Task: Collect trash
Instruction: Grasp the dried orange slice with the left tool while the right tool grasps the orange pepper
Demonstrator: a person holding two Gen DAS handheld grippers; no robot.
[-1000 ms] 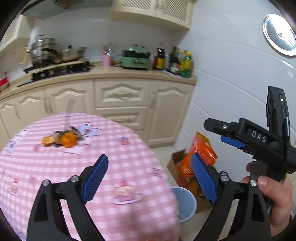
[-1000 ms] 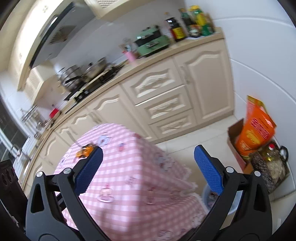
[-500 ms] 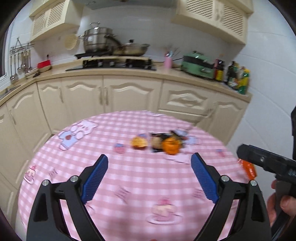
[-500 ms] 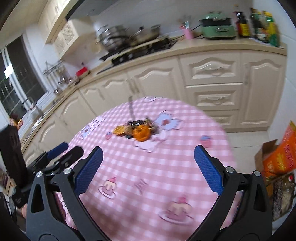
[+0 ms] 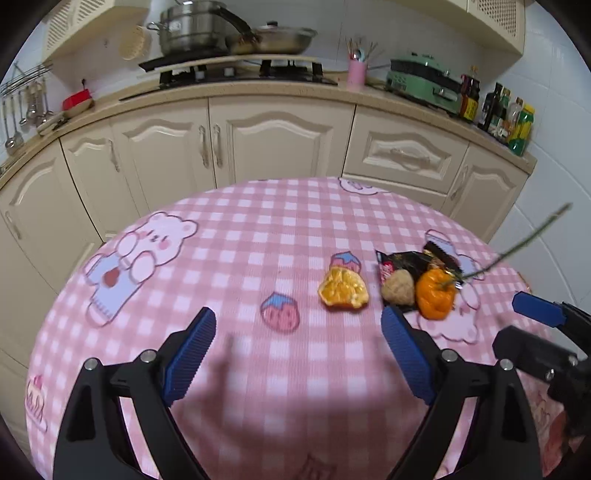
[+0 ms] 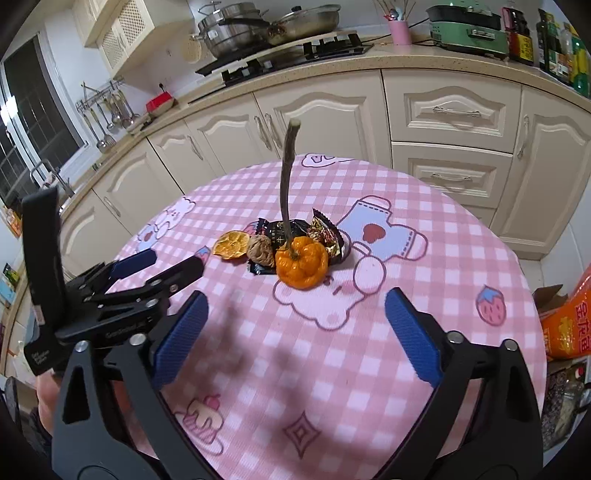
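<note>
A small heap of trash lies on the round table with the pink checked cloth [image 5: 258, 236]. It holds an orange mini pumpkin [image 5: 435, 294] with a long stem, a brown dried lump [image 5: 398, 288], a dried orange slice [image 5: 343, 288] and black snack wrappers [image 5: 406, 260]. In the right wrist view the pumpkin [image 6: 301, 266], lump [image 6: 261, 251], slice [image 6: 232, 244] and wrappers [image 6: 325, 236] sit ahead of centre. My left gripper [image 5: 298, 358] is open and empty, short of the slice. My right gripper [image 6: 295, 332] is open and empty, just short of the pumpkin.
Cream kitchen cabinets [image 5: 273, 140] and a counter with a stove, pots [image 5: 192, 29] and bottles [image 5: 509, 114] run behind the table. An orange bag in a cardboard box [image 6: 565, 325] stands on the floor at the right of the table.
Both grippers have swung from facing the floor and the table's right edge to facing the trash heap, and have come closer to it. Both stayed open.
</note>
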